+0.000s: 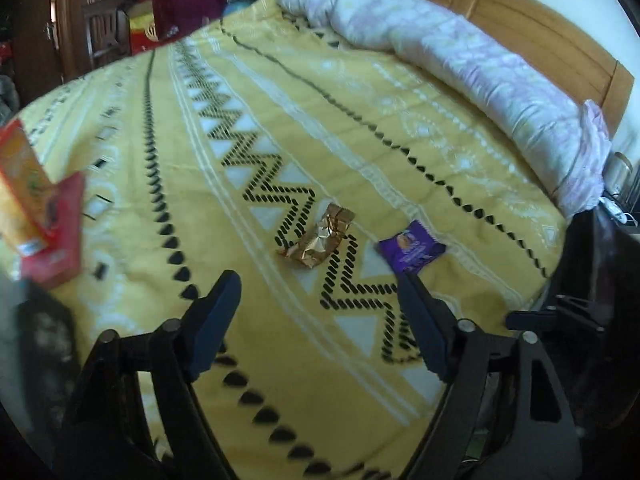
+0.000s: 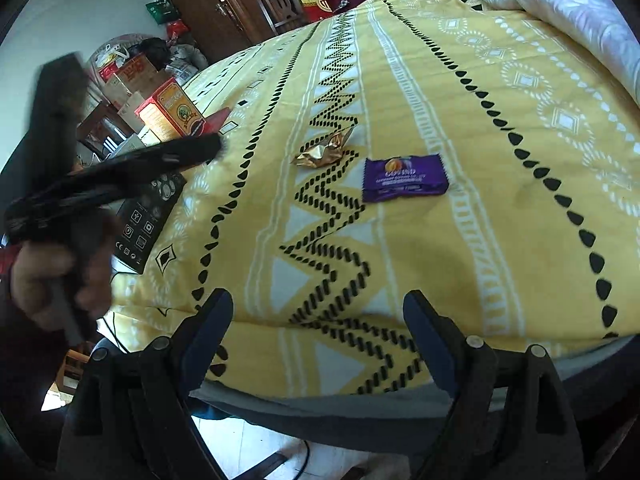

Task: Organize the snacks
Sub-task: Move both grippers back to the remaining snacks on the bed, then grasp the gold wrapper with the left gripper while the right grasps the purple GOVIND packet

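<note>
A crumpled gold snack wrapper (image 1: 318, 240) and a purple snack packet (image 1: 412, 251) lie side by side on the yellow patterned bedspread (image 1: 280, 128). My left gripper (image 1: 318, 280) is open and empty, just short of them, a little above the bed. In the right wrist view the gold wrapper (image 2: 326, 150) and purple packet (image 2: 404, 178) lie further off. My right gripper (image 2: 318, 300) is open and empty over the bed's near edge. The left gripper's body (image 2: 120, 168) shows blurred at the left, held in a hand.
An orange box (image 1: 20, 184) on a red box (image 1: 60, 236) stands at the bed's left edge, also in the right wrist view (image 2: 172, 110). A black box (image 2: 150, 220) lies near it. A rolled pink quilt (image 1: 460, 60) runs along the wooden headboard (image 1: 540, 28).
</note>
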